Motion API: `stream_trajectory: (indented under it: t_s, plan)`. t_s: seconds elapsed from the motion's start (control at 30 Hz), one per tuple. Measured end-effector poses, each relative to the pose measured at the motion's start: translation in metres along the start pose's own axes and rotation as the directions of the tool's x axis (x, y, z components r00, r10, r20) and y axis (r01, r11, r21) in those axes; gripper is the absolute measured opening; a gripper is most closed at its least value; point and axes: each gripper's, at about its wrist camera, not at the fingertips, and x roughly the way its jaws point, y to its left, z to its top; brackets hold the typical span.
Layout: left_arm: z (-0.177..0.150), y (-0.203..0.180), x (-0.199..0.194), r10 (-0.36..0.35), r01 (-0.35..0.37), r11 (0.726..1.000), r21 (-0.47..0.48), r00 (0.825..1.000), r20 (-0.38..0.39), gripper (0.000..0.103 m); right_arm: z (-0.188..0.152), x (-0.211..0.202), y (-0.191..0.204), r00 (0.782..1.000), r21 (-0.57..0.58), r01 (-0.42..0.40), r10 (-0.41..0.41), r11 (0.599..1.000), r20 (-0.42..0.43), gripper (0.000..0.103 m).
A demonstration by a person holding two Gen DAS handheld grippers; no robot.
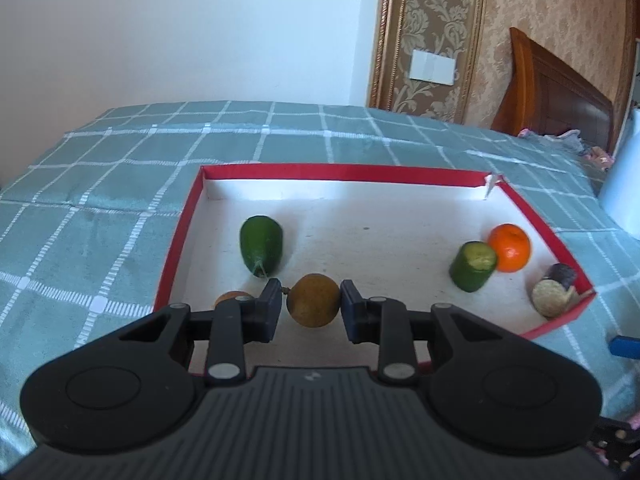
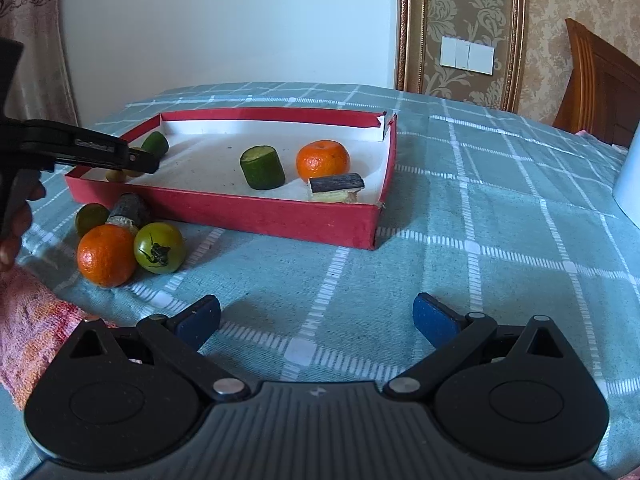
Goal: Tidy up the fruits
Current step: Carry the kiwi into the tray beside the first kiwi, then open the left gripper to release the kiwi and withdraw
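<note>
Left gripper (image 1: 311, 307) angled down over near-left part of red box (image 1: 552, 240), jaws nearly closed & clamped on a small round brown fruit (image 1: 313, 300), pads pressing both sides, stem end toward left pad. Fruit sits between fingertips above the white box floor; can't tell if it touches the floor. Right-wrist view shows same gripper (image 2: 138, 160) coming in from the left, roughly level, over box's left end, w/ fingers of the person's hand (image 2: 16, 216) on its handle at frame edge.

Right gripper (image 2: 316, 320) low over checked cloth (image 2: 500, 216), tilted down, jaws wide apart, nothing between them, well short of the box.

Inside box: green cucumber piece (image 1: 261, 246) at left, shorter cut cucumber piece (image 1: 473, 266) touching an orange (image 1: 510, 247) at right, dark-skinned cut piece (image 1: 554, 290) in near-right corner.

On cloth outside box's left end: orange (image 2: 106, 255), green tomato (image 2: 160, 247), small green fruit (image 2: 92, 218), another dark-skinned piece (image 2: 130, 210), all bunched together.
</note>
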Motion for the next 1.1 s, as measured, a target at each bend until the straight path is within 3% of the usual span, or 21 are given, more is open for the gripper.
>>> stream_trajectory:
  t_s: [0.3,0.43,0.57,0.7,0.87,1.0,1.1]
  plan:
    - [-0.002,0.007,0.004,0.009,-0.009,1.000,-0.015,1.000,-0.007,0.029,0.000,0.001,0.005,1.000,-0.015,0.007,-0.007,1.000,-0.004,0.103]
    - [-0.004,0.009,-0.008,0.008,-0.008,1.000,-0.018,1.000,-0.002,0.051,0.000,0.001,0.005,1.000,-0.013,0.008,-0.008,1.000,-0.004,0.103]
    - [-0.011,0.012,-0.025,-0.010,0.010,0.999,-0.035,1.000,0.003,0.060,0.000,0.001,0.005,1.000,-0.014,0.008,-0.008,1.000,-0.004,0.103]
    - [-0.023,0.010,-0.054,0.003,-0.001,1.000,-0.020,0.997,0.073,0.076,0.000,0.001,0.006,1.000,-0.013,0.008,-0.008,1.000,-0.004,0.103]
    - [-0.049,0.017,-0.085,0.010,-0.002,0.998,-0.059,0.991,0.137,0.080,0.000,0.001,0.006,1.000,-0.013,0.008,-0.008,1.000,-0.004,0.103]
    - [-0.070,0.020,-0.086,0.053,-0.048,0.998,-0.045,0.992,0.118,0.082,0.000,0.001,0.006,1.000,-0.017,0.007,-0.007,1.000,-0.003,0.103]
    - [-0.078,0.029,-0.082,0.041,-0.034,0.996,-0.084,0.996,0.083,0.083,0.000,0.001,0.006,1.000,-0.020,0.003,-0.003,1.000,-0.004,0.103]
